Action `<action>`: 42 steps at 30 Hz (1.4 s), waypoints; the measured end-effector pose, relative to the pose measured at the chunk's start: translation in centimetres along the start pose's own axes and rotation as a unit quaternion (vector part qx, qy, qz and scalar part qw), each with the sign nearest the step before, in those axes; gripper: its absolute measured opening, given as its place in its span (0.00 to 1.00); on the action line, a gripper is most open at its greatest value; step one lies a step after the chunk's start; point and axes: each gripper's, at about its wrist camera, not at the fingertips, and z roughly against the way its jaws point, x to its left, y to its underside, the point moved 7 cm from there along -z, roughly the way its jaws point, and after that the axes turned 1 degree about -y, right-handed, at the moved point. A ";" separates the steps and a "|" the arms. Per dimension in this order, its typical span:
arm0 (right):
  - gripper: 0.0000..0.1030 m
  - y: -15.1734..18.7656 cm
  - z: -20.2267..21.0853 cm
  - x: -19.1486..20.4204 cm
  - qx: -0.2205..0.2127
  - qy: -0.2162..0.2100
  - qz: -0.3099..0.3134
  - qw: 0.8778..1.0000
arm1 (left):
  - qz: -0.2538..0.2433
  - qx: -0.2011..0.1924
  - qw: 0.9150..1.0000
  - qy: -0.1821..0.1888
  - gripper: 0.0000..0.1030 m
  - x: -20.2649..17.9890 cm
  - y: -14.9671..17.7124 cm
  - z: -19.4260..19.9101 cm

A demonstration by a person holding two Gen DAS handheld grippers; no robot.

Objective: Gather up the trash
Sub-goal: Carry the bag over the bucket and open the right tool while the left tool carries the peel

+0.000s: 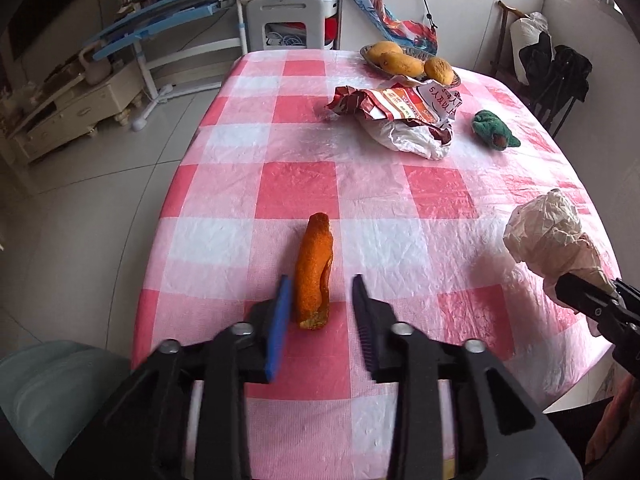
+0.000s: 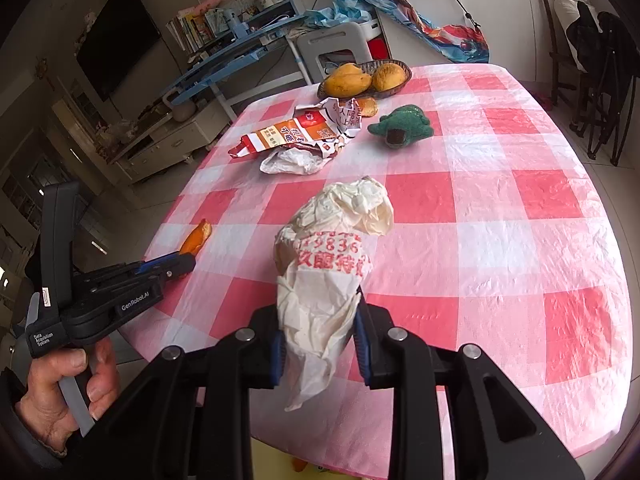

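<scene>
left gripper [image 1: 322, 300]: jaws apart, straddling the orange peel [image 1: 313, 272]; peel sits between the pads, nearer the blue left pad, maybe touching it, clear gap on the other side.
right gripper [image 2: 320, 332]: clamped on the crumpled paper wrapper [image 2: 328, 264], held above the table [image 2: 500, 208]; lower tail pinched, bulk sticks out ahead.
remaining trash: torn snack bag [image 1: 400, 112] with white plastic at 1 o'clock in the left wrist view, far half of the table, just beside the fruit basket [image 1: 412, 60].
non-trash, likely: green plush toy [image 2: 402, 126] at 12 o'clock in the right wrist view, beside the bag; mangoes [image 2: 348, 80] in the basket.
risk 1: peel is off-centre and curled, standing on its edge; closing may tip or skid it on the slick cloth, or it slips out of the pads.
risk 2: peel lies near the table's left edge; a shove towards 9 o'clock could drop it to the floor.
risk 3: jaws pressed low may pinch the plastic tablecloth and drag it.
risk 4: wrapper held only by its thin tail; it could slide free or unfold if jolted.
bin: none in view, drop point unknown.
</scene>
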 end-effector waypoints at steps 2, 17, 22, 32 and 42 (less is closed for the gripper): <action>0.28 -0.1 0.5 0.1 -0.010 -0.001 0.001 1.000 | 0.005 -0.003 1.000 0.000 0.14 0.1 0.1 -0.2; 0.28 2.0 3.4 3.4 -0.068 0.005 0.047 0.997 | 0.037 -0.125 0.991 0.025 0.12 0.0 2.1 9.6; 0.28 3.2 4.5 3.5 -0.071 0.005 0.044 0.997 | 0.038 -0.142 0.988 0.036 0.12 -0.2 3.7 11.8; 0.29 6.2 7.4 5.0 -0.072 0.005 0.061 0.996 | 0.065 -0.148 0.986 0.051 0.12 1.2 6.1 13.7; 0.29 10.2 7.2 7.6 -0.031 0.004 0.107 0.994 | 0.072 -0.151 0.984 0.058 0.12 1.9 7.7 14.7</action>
